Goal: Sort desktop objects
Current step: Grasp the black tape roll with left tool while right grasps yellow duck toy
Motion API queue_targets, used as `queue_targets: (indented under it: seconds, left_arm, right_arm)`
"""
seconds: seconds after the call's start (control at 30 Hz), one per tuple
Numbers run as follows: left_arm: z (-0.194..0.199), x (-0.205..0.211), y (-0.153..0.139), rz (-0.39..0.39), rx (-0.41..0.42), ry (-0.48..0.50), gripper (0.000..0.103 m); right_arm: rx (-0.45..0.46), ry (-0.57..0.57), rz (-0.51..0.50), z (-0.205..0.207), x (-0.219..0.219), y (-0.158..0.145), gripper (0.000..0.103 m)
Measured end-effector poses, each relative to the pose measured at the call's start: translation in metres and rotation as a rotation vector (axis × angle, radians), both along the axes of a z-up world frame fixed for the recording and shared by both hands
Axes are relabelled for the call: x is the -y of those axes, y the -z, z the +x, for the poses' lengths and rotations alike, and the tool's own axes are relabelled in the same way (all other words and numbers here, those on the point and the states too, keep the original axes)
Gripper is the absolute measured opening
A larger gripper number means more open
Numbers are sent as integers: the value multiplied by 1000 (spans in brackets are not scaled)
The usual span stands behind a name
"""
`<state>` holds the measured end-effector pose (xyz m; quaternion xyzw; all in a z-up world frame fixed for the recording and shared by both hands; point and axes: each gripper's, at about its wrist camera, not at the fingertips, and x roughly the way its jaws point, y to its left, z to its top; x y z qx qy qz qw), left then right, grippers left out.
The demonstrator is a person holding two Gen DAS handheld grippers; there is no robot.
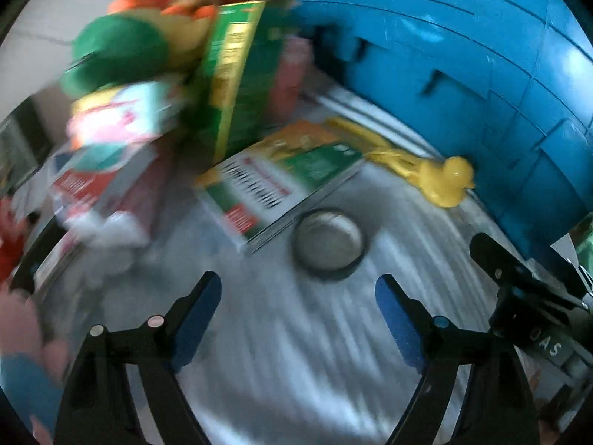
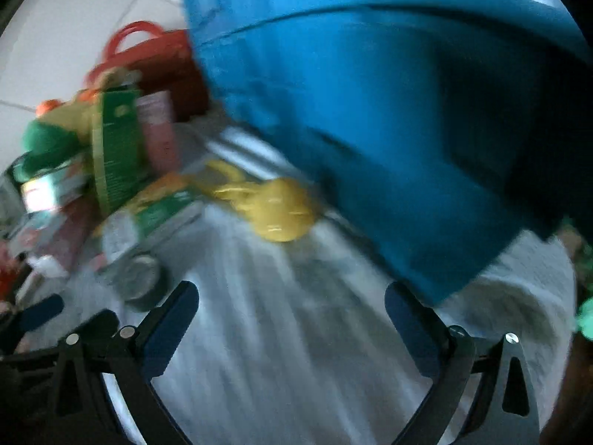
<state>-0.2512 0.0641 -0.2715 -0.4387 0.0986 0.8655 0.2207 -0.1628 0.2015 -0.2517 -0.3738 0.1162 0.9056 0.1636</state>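
Left wrist, yellow duck toy (image 1: pixel 450 181), glossy, beside blue bin (image 1: pixel 481 55)

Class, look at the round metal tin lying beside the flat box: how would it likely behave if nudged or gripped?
The round metal tin looks rigid. Lying flat on the cloth, it would probably slide rather than roll. Its smooth rim may be slippery for padded fingers.

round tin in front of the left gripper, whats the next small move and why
Probably ease the left gripper forward and down over the round tin. Its jaws stand open and empty, the tin lies on the white cloth just beyond the fingertips, and it looks narrower than the gap.
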Motion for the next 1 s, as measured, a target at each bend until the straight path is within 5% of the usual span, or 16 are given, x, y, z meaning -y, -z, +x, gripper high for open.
queue_targets:
  seconds: [0.1, 0.2, 0.3, 0.43, 0.7, 0.8, 0.87, 1.0]
  left_arm:
    - [-13, -9, 12, -16, 15, 13, 86]
    - [-32, -17, 27, -1, 79, 11, 83]
    - [-39, -26, 23, -14, 31, 3, 55]
    - [-42, -17, 20, 2, 31, -45, 56]
    - [-50, 31, 19, 23, 33, -167, 55]
    - [-57, 33, 18, 0, 30, -179, 55]
    - [-57, 34, 17, 1, 32, -191, 55]
    - [-54, 41, 14, -5, 37, -217, 55]
  right_arm:
    - [21, 47, 83, -2, 0, 4, 101]
    - [-8, 14, 9, -3, 2, 6, 103]
    - [1, 21, -15, -12, 4, 10, 102]
    - [33, 14, 14, -34, 9, 12, 91]
    - [49, -41, 60, -84, 26, 16, 88]
    - [69, -58, 69, -100, 24, 19, 77]
    - [91, -72, 34, -105, 18, 24, 56]
    - [99, -184, -1, -101, 30, 28, 52]
